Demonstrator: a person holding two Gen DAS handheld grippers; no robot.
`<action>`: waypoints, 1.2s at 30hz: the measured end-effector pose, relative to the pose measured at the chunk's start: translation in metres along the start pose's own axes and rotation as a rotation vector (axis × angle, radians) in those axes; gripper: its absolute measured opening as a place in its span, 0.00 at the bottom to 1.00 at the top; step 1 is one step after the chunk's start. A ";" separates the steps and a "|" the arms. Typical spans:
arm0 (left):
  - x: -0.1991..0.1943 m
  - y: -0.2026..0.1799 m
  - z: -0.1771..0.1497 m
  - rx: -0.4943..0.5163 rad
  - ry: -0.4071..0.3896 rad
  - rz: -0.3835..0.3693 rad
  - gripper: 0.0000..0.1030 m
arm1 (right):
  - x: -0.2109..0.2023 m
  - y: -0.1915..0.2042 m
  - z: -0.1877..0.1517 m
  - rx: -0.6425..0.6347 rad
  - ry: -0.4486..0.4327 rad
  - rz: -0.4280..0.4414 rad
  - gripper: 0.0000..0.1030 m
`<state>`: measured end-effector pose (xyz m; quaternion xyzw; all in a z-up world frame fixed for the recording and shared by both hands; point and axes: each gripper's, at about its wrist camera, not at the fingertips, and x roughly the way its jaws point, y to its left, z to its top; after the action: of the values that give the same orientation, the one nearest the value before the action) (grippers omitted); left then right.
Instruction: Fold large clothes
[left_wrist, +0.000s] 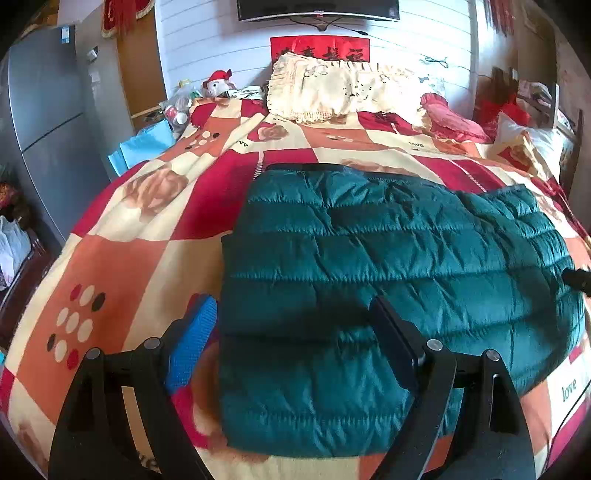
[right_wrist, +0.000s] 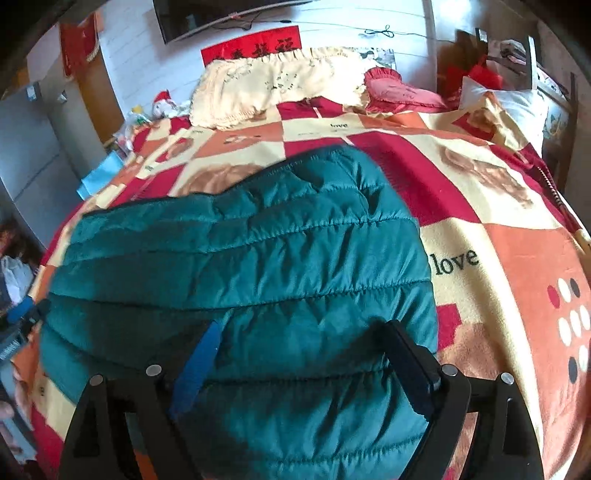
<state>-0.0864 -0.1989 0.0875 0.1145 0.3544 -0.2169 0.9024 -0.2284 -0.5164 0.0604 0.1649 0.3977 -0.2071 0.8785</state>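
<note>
both grippers are spread wide, nothing pinched between the fingers. left gripper (left_wrist: 291, 339) sits low and angled forward, blue-padded finger (left_wrist: 192, 343) out on the left, dark finger (left_wrist: 397, 347) on the right. right gripper (right_wrist: 299, 365) is the same deal, jaws well apart, blue pad (right_wrist: 197, 365) left, black finger (right_wrist: 410, 362) right

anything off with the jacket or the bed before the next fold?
Nothing damaged or spilled. The green puffer jacket lies folded on the patterned blanket, but its right far corner sticks out past the top edge, so the fold looks slightly uneven. Both grippers are open above it.
</note>
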 end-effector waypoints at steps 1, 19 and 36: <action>-0.002 -0.001 -0.002 0.003 0.001 -0.003 0.83 | -0.007 -0.002 -0.002 0.009 -0.007 0.008 0.85; -0.008 0.006 -0.017 -0.047 0.042 -0.022 0.83 | -0.025 -0.036 -0.034 0.103 0.025 -0.003 0.89; -0.003 0.018 -0.019 -0.081 0.063 -0.029 0.83 | -0.032 -0.053 -0.040 0.118 0.018 0.015 0.91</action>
<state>-0.0910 -0.1757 0.0765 0.0795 0.3928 -0.2114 0.8915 -0.2995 -0.5361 0.0532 0.2212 0.3914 -0.2221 0.8652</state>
